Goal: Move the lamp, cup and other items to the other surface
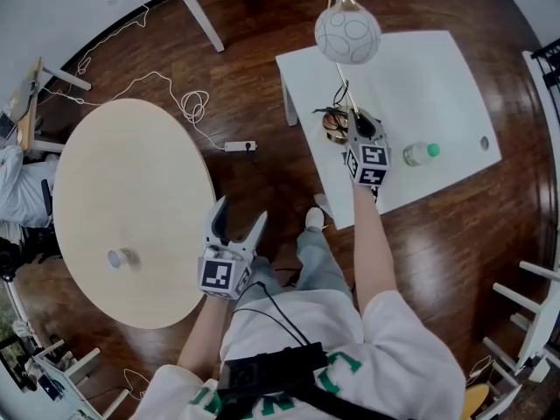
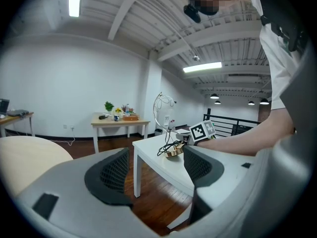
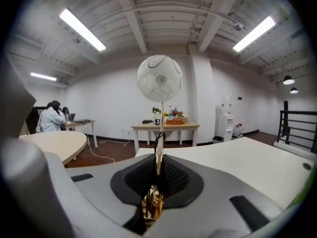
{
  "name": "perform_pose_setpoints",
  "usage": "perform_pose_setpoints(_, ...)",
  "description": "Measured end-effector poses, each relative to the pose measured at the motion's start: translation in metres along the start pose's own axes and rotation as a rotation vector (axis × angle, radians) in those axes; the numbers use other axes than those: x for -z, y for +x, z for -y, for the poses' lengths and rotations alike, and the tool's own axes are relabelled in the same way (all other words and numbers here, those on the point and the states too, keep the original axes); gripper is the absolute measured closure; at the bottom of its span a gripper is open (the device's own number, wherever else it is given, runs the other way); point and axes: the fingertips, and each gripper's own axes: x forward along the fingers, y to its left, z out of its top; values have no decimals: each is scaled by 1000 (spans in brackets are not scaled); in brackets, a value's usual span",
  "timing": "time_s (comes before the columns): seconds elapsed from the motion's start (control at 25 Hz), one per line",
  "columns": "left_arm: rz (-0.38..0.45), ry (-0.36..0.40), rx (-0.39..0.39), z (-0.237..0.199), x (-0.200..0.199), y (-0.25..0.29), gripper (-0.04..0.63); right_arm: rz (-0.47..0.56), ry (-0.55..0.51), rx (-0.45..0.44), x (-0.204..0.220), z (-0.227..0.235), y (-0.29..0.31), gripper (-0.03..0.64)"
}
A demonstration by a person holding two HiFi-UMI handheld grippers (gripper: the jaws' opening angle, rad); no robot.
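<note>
The lamp has a white globe shade (image 1: 347,35) on a thin golden stem, and its brass base (image 1: 333,126) with a coiled black cord rests on the white square table (image 1: 437,77). My right gripper (image 1: 354,121) is shut on the lamp's stem low down. In the right gripper view the golden stem (image 3: 158,155) is pinched between the pads of my right gripper (image 3: 157,170), with the globe (image 3: 159,78) above. My left gripper (image 1: 240,213) hangs open and holds nothing, above the floor between the two tables. The left gripper view looks between its pads (image 2: 115,175) at the lamp base (image 2: 173,152).
A clear bottle with a green cap (image 1: 420,153) lies on the white table. A small pale cup-like item (image 1: 118,258) stands on the round beige table (image 1: 131,182). A power strip (image 1: 239,146) and a white cable lie on the wooden floor. Chairs (image 1: 534,304) stand at the right.
</note>
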Motion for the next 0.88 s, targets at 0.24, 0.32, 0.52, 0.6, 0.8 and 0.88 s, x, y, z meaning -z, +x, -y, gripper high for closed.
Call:
perform_pose_setpoints(0.24,-11,-24,14,9,-3,14,261,20,29,16,1,16,-2,578)
perform_pose_setpoints(0.32,-14,-18,20,12,-1,17,261,38,54,34,4,21,-7,578)
perform_pose_setpoints(0.52,-26,-25,11,9,1,19,261,50,57,24,-4,17,-11,578)
perform_pose_setpoints(0.6,-27,-12,11,8,7,19,261,61,50,11,-8,15,-12,578)
perform_pose_setpoints(0.8,-14,-19,3,6,7,21,261,104,70,-34,-27,1,-16,578)
perform_pose_setpoints(0.88,-2,-43,-13,3,-2,20,261,120,88,-64,-38,-12,-18,578)
